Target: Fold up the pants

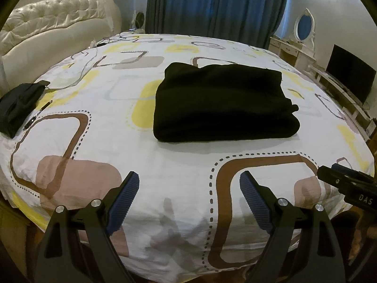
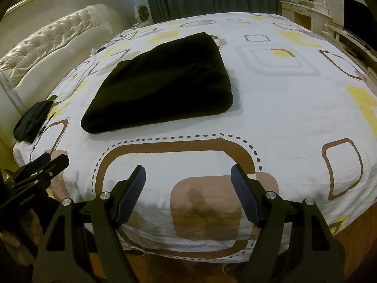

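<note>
Pants: one pair of black pants (image 1: pixel 223 101) (image 2: pixel 162 82), folded into a thick rectangular bundle, lying flat near the middle of the bed, well back from its near edge.
Bed: one bed (image 1: pixel 179 165) (image 2: pixel 282 108) with a white cover printed in yellow, brown and pink rounded squares; one cream tufted headboard (image 1: pixel 47 28) (image 2: pixel 47 44) along its left edge.
Left gripper: one left gripper (image 1: pixel 188 202), two blue ribbed fingers (image 1: pixel 123 202) spread wide, released, grasping nothing; it sits over the near edge of the bed, well apart from the pants.
Right gripper: one right gripper (image 2: pixel 188 193), two blue ribbed fingers (image 2: pixel 132 195) spread wide, released, grasping nothing; over the near edge, to the right of the left gripper.
Other items: one small dark cloth bundle (image 1: pixel 18 108) (image 2: pixel 33 120) at the left edge of the bed; one thin cable (image 1: pixel 87 70) trailing across the far left corner.
Surroundings: one blue curtain (image 1: pixel 216 4) behind the far edge; one dark screen (image 1: pixel 348 75) beyond the right edge.
</note>
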`<state>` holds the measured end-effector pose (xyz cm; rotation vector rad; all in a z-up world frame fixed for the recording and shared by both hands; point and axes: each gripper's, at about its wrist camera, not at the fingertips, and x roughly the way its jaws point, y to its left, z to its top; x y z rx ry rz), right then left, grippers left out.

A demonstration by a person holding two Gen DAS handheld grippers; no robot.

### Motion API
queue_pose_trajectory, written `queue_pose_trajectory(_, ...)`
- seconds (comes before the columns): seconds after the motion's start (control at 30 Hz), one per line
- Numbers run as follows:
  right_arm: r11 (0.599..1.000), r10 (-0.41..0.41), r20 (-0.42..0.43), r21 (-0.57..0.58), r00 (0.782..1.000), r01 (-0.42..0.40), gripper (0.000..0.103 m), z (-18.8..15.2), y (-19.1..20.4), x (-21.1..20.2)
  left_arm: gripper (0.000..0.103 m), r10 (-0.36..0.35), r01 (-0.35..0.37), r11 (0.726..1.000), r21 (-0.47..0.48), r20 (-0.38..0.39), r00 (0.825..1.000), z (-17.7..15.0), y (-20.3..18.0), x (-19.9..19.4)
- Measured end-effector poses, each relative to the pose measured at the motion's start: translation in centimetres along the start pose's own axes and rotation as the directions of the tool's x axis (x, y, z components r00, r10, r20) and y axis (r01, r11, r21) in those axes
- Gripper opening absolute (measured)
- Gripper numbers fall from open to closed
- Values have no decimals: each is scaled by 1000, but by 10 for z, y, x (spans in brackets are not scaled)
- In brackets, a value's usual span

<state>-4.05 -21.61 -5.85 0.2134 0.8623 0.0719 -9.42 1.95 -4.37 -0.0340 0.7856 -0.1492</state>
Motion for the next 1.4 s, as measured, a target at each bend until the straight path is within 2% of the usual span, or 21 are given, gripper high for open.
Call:
queue_pose_trajectory(0.4,1000,11,-2,6,1000,-11,75,0,0,-1,86,28,-30,998,52,25,999,2,-14,-5)
queue_pose_trajectory(0.73,1000,17,-6,5,1000,-17,76,-1,2,-1,88,-27,27,1000,-2,7,1000,6,-8,-1)
queue_pose_trajectory(0.83,1000,19,-9,5,1000,-19,76,-2,3,0,88,1,-1,1000,-25,9,1000,8,-4,1)
queue_pose_trajectory(0.97,1000,21,-16,5,1000,-21,76,-4,4,2,88,126,-126,992,-23,19,992,12,-5,2)
queue_pose_trajectory(1.07,1000,21,-20,6,1000,-21,76,-6,5,2,88,132,-132,991,-10,23,991,14,-5,3)
queue_pose_trajectory(1.27,1000,22,-8,22,1000,-22,76,-3,-4,1,88,78,-78,997,-4,1,997,17,-3,5)
queue_pose_trajectory(1.4,999,15,-3,45,1000,-14,79,-1,-15,0,88,93,-93,996,13,-7,996,18,-2,6)
